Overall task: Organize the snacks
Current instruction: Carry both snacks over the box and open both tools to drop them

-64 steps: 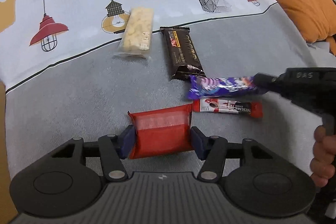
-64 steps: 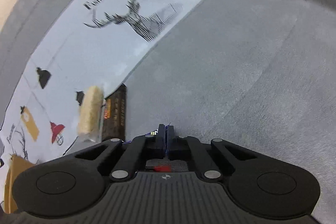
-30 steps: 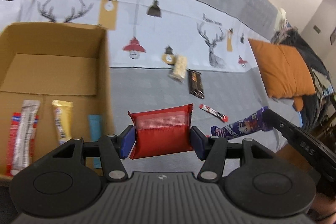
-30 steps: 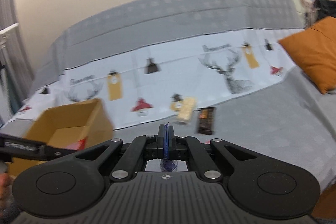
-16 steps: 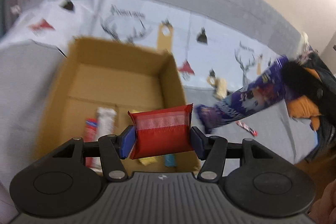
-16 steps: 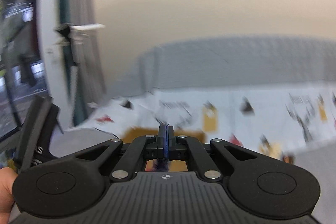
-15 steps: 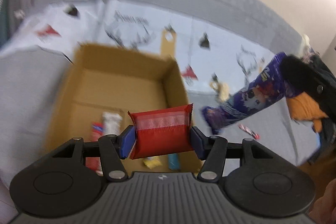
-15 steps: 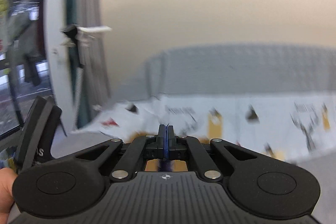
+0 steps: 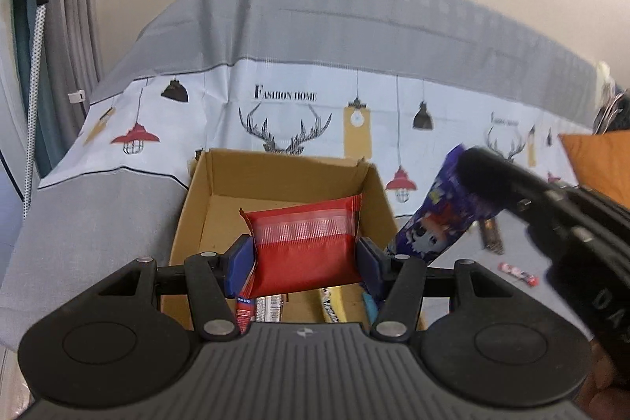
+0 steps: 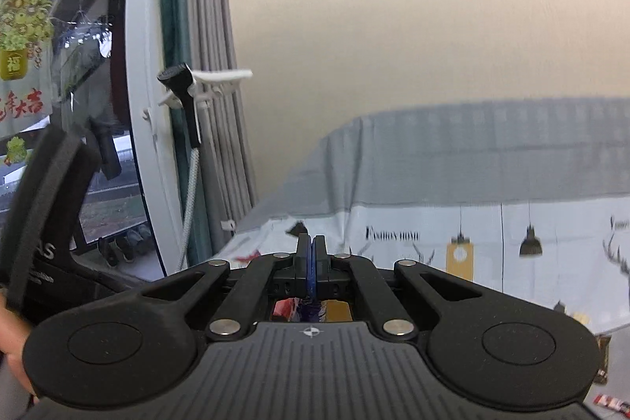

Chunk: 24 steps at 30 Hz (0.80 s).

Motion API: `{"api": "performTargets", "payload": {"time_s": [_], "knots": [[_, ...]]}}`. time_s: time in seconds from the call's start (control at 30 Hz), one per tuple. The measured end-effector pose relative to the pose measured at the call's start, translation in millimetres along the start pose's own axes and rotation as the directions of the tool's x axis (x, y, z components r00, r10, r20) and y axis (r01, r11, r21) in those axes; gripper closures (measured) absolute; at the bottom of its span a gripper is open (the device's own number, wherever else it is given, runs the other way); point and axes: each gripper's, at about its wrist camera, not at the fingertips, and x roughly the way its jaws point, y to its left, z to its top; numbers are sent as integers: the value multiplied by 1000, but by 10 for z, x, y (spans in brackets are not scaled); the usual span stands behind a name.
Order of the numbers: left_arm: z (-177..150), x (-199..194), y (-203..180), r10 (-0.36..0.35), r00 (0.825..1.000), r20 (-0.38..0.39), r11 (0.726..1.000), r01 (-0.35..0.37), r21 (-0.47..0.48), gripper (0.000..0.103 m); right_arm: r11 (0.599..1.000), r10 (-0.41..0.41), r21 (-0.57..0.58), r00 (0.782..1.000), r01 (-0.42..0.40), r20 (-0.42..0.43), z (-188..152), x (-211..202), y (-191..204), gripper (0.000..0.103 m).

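My left gripper (image 9: 305, 258) is shut on a red snack packet (image 9: 305, 247) and holds it over the open cardboard box (image 9: 193, 207). Several snack bars (image 9: 271, 308) lie at the box's near end. My right gripper (image 10: 311, 258) is shut on a purple snack packet (image 9: 437, 219); in the left wrist view the packet hangs down over the box's right rim. In the right wrist view only a sliver of purple (image 10: 311, 309) shows under the closed fingers.
The box stands on a sofa with a grey and white printed cover (image 9: 354, 97). A red-and-white bar (image 9: 517, 272) and a dark bar (image 9: 492, 235) lie on the seat to the right. An orange cushion (image 9: 602, 160) is at far right. Curtains (image 10: 212, 105) stand on the left.
Both grippers have carried their packets left from the sofa seat to above the box. The box has come closer and now sits straight under the red packet.
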Motion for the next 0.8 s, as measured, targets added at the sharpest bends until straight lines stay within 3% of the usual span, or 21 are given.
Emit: {"api": "performTargets", "payload": {"time_s": [0.2, 0.5, 0.57, 0.63, 0.67, 0.7, 0.77, 0.8], "knots": [[-294, 581, 130, 73, 991, -116, 997, -76, -18, 41, 995, 45, 89, 990, -34, -134, -460, 508, -313, 103], [-485, 1121, 407, 149, 970, -190, 985, -163, -59, 41, 979, 90, 203, 953, -31, -288, -1066, 937, -639, 103], [-492, 1273, 438, 135, 959, -247, 986, -154, -60, 38, 974, 102, 225, 941, -28, -323, -1141, 1072, -666, 103], [-482, 1341, 422, 132, 944, -303, 986, -157, -60, 26, 962, 132, 269, 930, -37, -344, -1185, 1165, -718, 97], [-468, 1290, 377, 156, 944, -291, 982, -179, -54, 9, 954, 133, 298, 924, -22, -357, -1188, 1176, -759, 77], [-455, 1219, 324, 168, 950, -263, 982, -186, -44, 0, 945, 133, 327, 921, -6, -366, -1178, 1144, -813, 44], [-436, 1044, 164, 147, 970, -194, 988, -154, -26, 0, 930, 145, 368, 940, -23, -310, -1143, 936, -955, 20], [-436, 995, 81, 115, 975, -188, 993, -120, -17, 0, 928, 143, 371, 949, -30, -282, -1133, 810, -1016, 18]]}}
